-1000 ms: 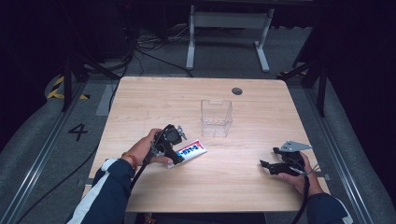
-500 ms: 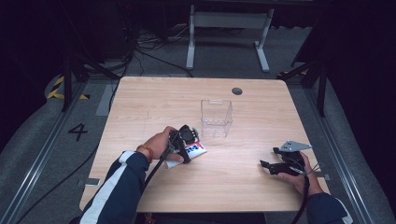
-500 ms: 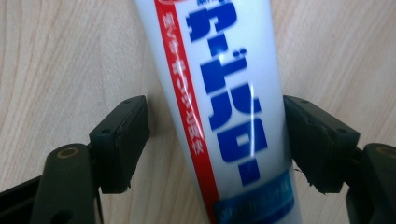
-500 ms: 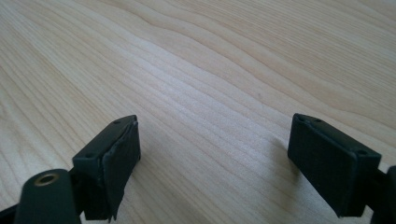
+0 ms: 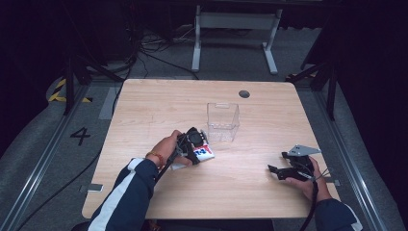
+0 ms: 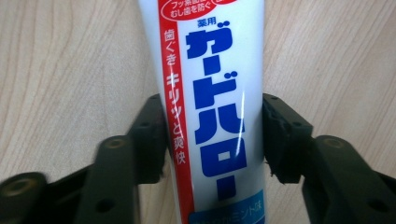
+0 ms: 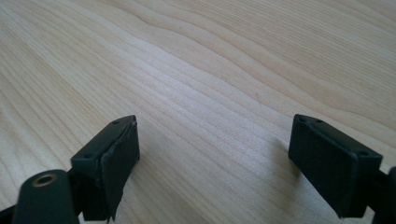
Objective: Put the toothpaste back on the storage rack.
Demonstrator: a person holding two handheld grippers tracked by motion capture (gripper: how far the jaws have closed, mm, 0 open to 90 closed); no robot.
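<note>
While the left claw [image 6: 212,140] is clamped across the middle of the toothpaste tube [image 6: 210,93], which sits low over the table [image 5: 159,106] just beside the clear plastic box [image 5: 223,120], the likely step is carrying it to that box. Keep the squeeze gentle (the tube is soft and slick) and lift level before tipping it in. The right claw [image 7: 215,154] rests with its 2 jaws apart over bare wood, well apart from the tube.

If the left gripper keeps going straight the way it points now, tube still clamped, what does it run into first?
Most likely the clear plastic box. The left gripper, shut on the toothpaste tube, points up and right across the table toward it. How high the tube rides is unclear.
</note>
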